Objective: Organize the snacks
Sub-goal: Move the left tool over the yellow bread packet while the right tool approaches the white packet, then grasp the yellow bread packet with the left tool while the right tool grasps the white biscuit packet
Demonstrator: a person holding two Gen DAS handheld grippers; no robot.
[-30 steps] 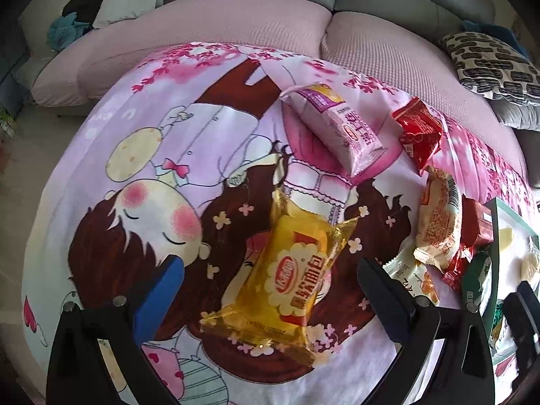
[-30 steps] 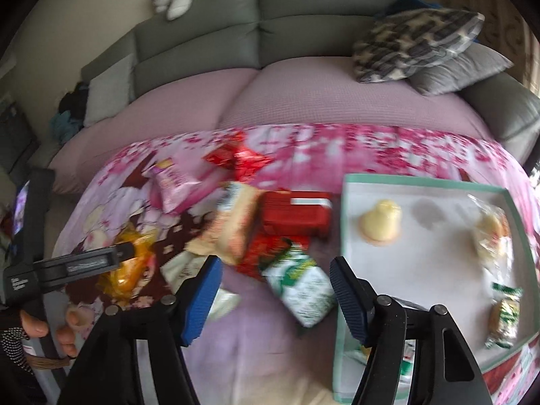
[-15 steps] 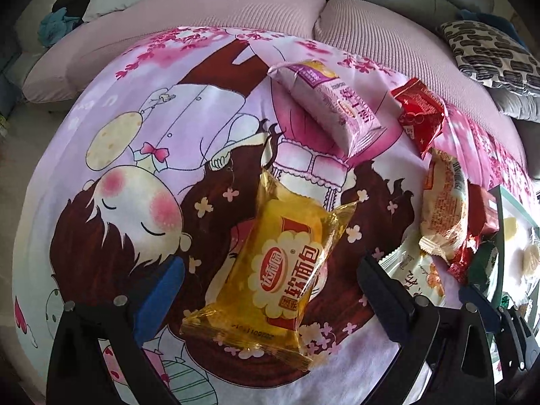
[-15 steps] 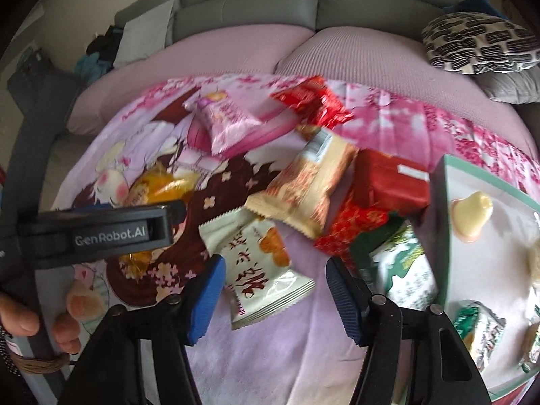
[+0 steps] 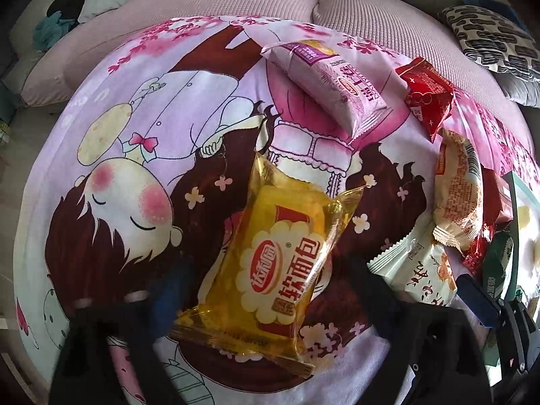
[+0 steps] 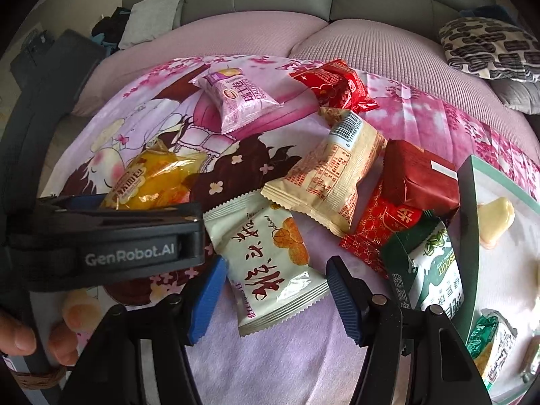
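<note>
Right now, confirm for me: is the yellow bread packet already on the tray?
No, the yellow bread packet lies on the pink cartoon blanket, far left of the tray.

A cartoon-print blanket [image 5: 141, 141] in pink and lilac covers the surface that carries everything; what lies beneath it cannot be told. Directly between the left gripper's [image 5: 270, 290] fingers lies a yellow bread packet [image 5: 280, 256], flat and slanted. Ahead of that gripper rests a purple-white packet [image 5: 334, 81], with a red wrapper [image 5: 427, 91] further to its right. A white cracker packet [image 6: 270, 260] lies between the right gripper's [image 6: 275, 297] fingers. Just ahead of it a beige packet [image 6: 330, 175] overlaps its top edge. Right of that gripper lie a dark red box [image 6: 420, 175], a red patterned packet [image 6: 378, 233] and a green biscuit packet [image 6: 425, 263], crowded against a green-rimmed tray [image 6: 469, 222].
</note>
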